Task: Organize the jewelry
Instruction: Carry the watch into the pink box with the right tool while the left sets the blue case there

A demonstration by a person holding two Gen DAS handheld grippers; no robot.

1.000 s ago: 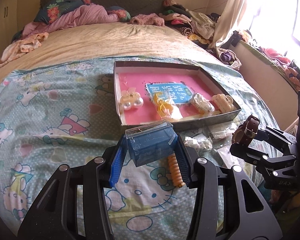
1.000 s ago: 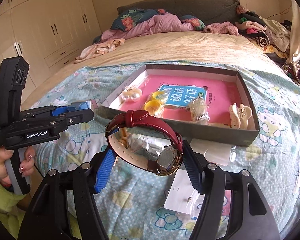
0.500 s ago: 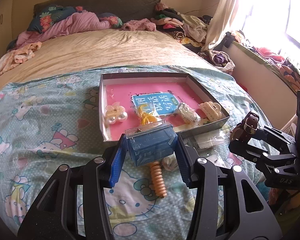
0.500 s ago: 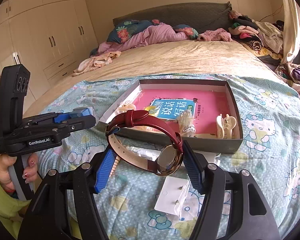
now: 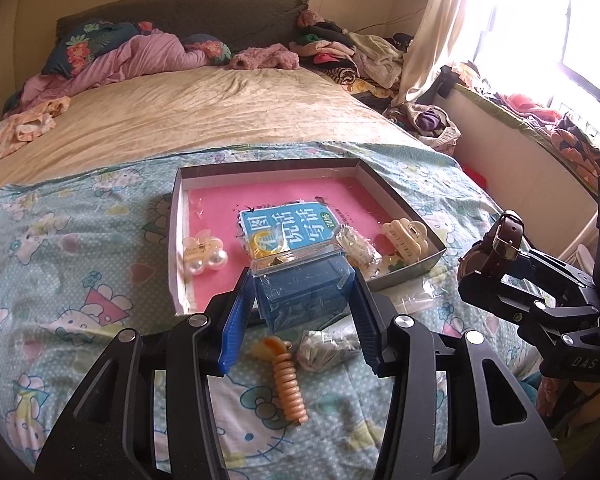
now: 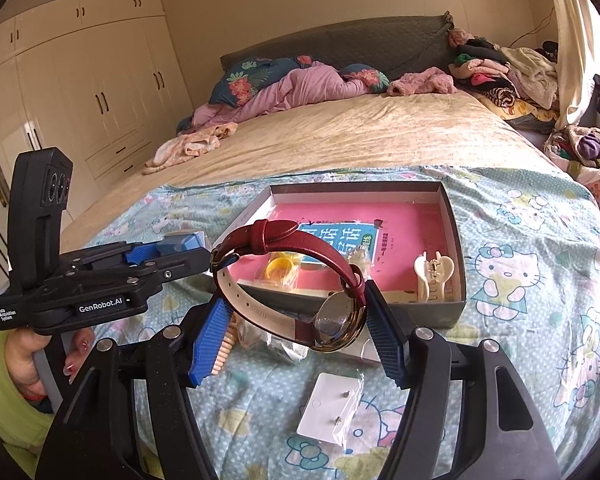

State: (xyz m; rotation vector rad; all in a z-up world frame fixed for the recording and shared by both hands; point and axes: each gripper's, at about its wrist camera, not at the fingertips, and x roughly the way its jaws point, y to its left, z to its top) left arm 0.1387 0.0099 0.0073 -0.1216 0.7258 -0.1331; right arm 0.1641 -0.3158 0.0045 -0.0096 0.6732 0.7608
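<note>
My left gripper [image 5: 298,312] is shut on a small blue plastic box [image 5: 302,286] with a clear lid, held above the bedspread in front of the tray. My right gripper [image 6: 296,336] is shut on a wristwatch [image 6: 300,276] with a dark red strap and gold case, also held up; it shows in the left wrist view [image 5: 496,248] at right. The shallow tray [image 5: 404,200] with a pink floor holds a pearl hair clip [image 5: 204,256], a yellow ring in a bag [image 6: 280,268], a blue booklet [image 5: 292,228], a bagged trinket [image 5: 358,246] and a cream claw clip [image 6: 434,276].
On the Hello Kitty bedspread in front of the tray lie an orange spiral hair tie [image 5: 288,384], a crumpled clear bag [image 5: 324,350] and a white earring card [image 6: 330,410]. Piled bedding [image 6: 292,84] and clothes [image 6: 500,68] lie at the headboard. Wardrobes [image 6: 80,92] stand left.
Both grippers have pulled back and risen from the tray, still holding the box and the watch. The tray looks smaller and farther off.
</note>
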